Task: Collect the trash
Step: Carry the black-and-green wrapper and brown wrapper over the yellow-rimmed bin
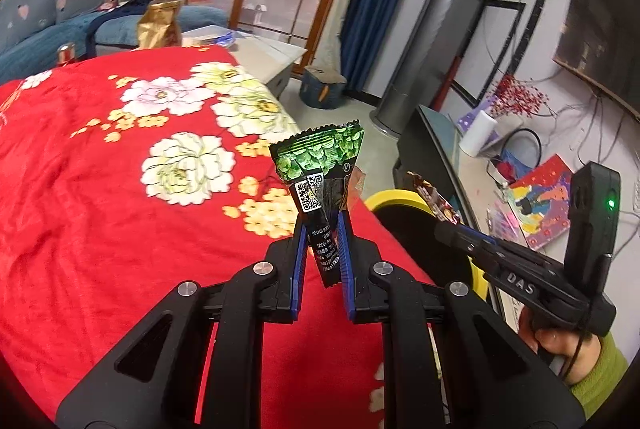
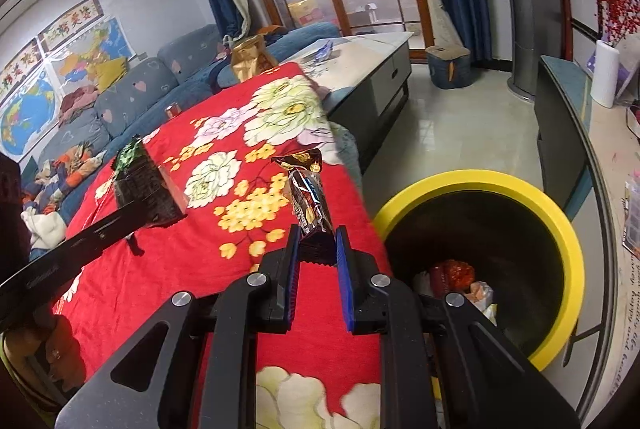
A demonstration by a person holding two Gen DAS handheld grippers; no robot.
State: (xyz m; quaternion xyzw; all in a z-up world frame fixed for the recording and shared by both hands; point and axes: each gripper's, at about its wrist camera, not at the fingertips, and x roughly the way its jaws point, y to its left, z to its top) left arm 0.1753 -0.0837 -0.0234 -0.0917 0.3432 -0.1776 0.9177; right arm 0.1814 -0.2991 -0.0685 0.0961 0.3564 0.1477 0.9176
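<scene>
Left wrist: crinkled glossy green wrapper (image 1: pixel 320 157)

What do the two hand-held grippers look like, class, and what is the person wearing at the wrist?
Each hand-held gripper, left and right, has a black frame of angular arms with triangular cut-outs, round silver pivot bolts, and two fingers faced with ribbed blue pads. Seen from the left wrist, the right one bears white letters "DAS", a black upright module with a green light and a thin black cord. The sleeve is yellow-green.
</scene>
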